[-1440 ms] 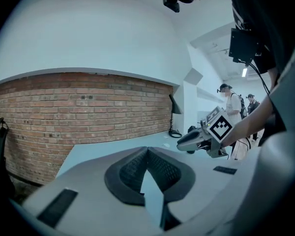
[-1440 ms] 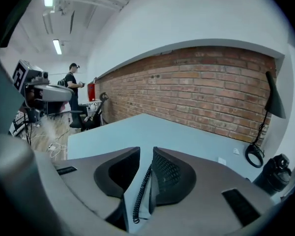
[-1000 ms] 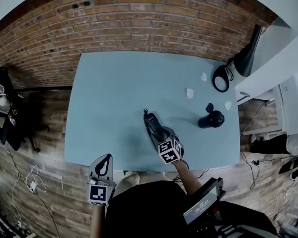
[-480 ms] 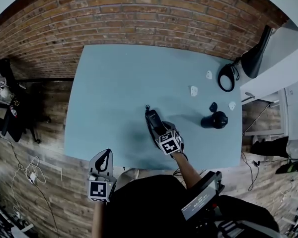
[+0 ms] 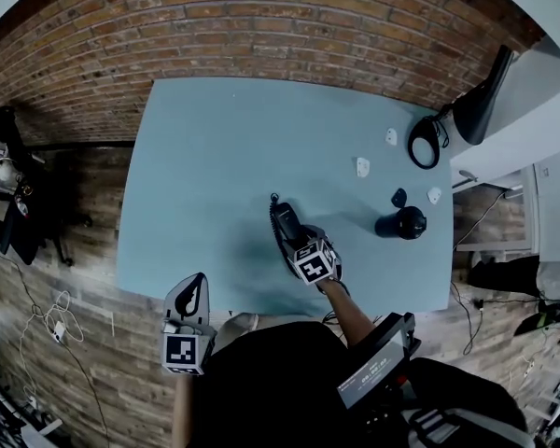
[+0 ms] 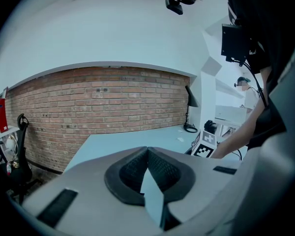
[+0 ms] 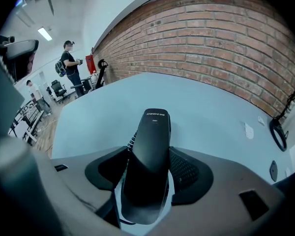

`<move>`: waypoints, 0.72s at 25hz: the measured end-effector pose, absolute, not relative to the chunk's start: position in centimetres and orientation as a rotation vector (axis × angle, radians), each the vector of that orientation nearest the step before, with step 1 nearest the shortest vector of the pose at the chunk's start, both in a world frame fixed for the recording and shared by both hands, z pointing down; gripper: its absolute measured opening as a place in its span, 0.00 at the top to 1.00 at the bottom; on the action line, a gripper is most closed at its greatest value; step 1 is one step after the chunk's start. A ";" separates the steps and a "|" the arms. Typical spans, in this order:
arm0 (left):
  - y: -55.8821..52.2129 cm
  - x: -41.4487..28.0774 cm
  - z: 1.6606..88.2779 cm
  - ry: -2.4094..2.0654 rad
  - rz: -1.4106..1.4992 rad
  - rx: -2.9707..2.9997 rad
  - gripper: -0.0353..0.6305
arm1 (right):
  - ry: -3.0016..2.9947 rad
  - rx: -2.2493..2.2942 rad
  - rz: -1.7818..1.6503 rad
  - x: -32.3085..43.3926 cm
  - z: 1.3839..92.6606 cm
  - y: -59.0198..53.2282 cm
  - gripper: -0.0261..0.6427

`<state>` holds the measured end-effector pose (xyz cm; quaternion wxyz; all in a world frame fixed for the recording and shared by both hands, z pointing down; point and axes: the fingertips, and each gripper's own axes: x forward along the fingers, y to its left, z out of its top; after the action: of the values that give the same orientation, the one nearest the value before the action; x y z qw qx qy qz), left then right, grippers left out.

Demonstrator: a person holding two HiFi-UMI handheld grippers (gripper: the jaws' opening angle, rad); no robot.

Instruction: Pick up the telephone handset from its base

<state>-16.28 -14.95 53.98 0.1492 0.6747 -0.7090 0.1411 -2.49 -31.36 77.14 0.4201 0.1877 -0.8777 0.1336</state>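
A black telephone handset (image 5: 285, 222) lies lengthwise on its base near the front middle of the blue-grey table (image 5: 215, 157); the base is mostly hidden under it. My right gripper (image 5: 297, 241) straddles the near end of the handset (image 7: 152, 156). Its jaws have just been opening, and the pads (image 7: 189, 171) stand on either side of the handset with a gap showing on the left. A coiled cord (image 7: 130, 141) shows at the handset's left edge. My left gripper (image 5: 196, 292) hangs off the table's front edge, jaws meeting at the tips (image 6: 147, 150), nothing in them.
A black cylinder (image 5: 399, 223) and a small black cap (image 5: 398, 197) sit right of the phone. Small white pieces (image 5: 362, 167) lie behind them. A black lamp (image 5: 481, 101) with a looped cable (image 5: 424, 144) is at the far right corner. A brick wall (image 5: 261, 26) backs the table.
My right gripper has sunk onto the handset and its jaws stand wider around it. The left gripper has stayed about where it was.
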 end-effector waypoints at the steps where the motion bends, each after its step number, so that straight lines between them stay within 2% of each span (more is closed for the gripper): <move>1: -14.9 -16.4 54.0 -2.033 0.407 1.935 0.93 | -2.196 0.475 0.332 -2.5 77.2 -31.4 0.60; 18: -14.1 -17.1 54.7 -2.055 0.371 1.940 0.93 | -2.170 0.524 0.350 -2.3 77.4 -31.9 0.60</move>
<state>-17.06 -14.09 54.67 0.1450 0.6735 -0.7133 0.1288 -2.29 -31.93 77.45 0.4268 0.2095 -0.8685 0.1400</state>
